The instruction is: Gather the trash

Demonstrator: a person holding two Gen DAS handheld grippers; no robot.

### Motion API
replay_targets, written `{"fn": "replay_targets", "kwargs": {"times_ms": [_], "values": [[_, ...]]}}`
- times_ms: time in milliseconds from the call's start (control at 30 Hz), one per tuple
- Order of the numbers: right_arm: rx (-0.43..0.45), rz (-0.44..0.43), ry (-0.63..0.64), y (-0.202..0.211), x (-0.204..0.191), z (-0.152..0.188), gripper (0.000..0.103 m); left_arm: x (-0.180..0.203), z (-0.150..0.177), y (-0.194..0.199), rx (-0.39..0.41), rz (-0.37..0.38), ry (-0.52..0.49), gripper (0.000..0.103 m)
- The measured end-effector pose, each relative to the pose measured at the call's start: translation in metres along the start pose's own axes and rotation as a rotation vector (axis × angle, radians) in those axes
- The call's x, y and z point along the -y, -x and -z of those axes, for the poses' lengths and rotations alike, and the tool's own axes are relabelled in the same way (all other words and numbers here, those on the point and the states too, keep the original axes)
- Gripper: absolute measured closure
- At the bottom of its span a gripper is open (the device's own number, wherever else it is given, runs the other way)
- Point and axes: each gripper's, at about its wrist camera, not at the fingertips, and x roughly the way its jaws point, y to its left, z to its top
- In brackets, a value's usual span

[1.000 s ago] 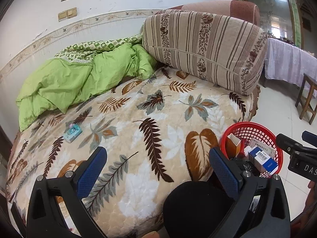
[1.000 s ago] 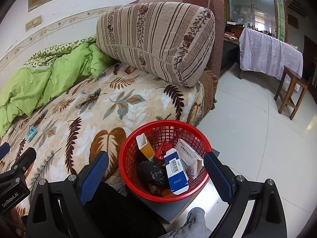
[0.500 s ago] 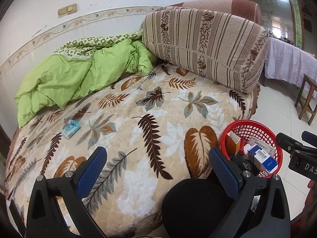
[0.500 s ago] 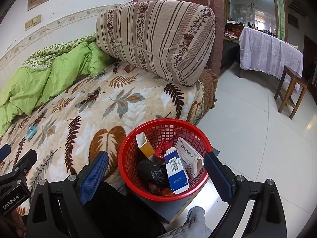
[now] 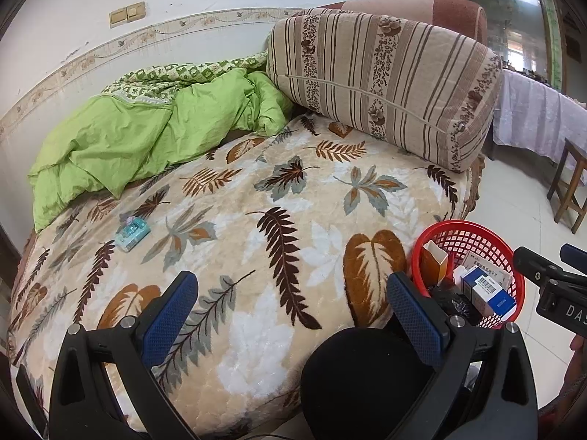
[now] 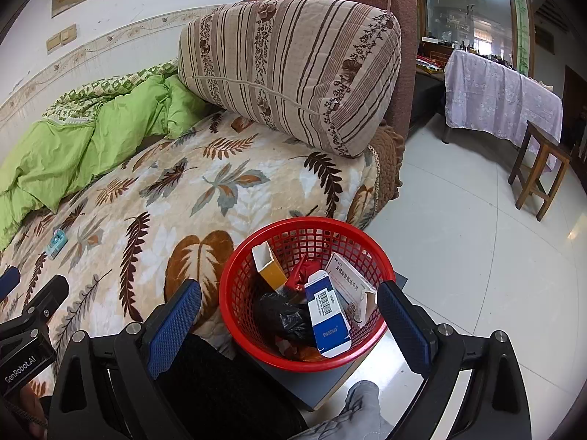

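Note:
A small light-blue packet (image 5: 132, 233) lies on the leaf-patterned bed cover, at the left, well beyond my left gripper (image 5: 293, 304), which is open and empty. The packet also shows far left in the right wrist view (image 6: 56, 243). A red mesh basket (image 6: 238, 286) beside the bed holds a blue-and-white box (image 6: 327, 320), a white box (image 6: 346, 282), an orange carton (image 6: 269, 266) and a black bag (image 6: 284, 317). My right gripper (image 6: 290, 317) is open and empty, with its fingers either side of the basket. The basket also shows at the right in the left wrist view (image 5: 473, 233).
A green quilt (image 5: 146, 135) is bunched at the back left of the bed. A striped bolster (image 5: 381, 84) leans on the headboard. A wooden stool (image 6: 537, 168) and a cloth-covered table (image 6: 502, 99) stand on the tiled floor at the right. My dark knee (image 5: 363, 381) is below.
The left wrist view has drawn back and tilted up a little, so the packet sits lower and further right in view. The right gripper has barely moved.

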Motion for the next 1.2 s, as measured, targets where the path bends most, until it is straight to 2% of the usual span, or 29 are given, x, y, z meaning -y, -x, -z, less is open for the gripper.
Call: {"fn": "replay_targets", "kwargs": {"times_ms": [1200], "values": [[-0.006,0.000,0.002,-0.0019,-0.0001,0.0015,0.005,0.0039,-0.0015,0.0003,0.008,-0.012,0.002,0.001]]}}
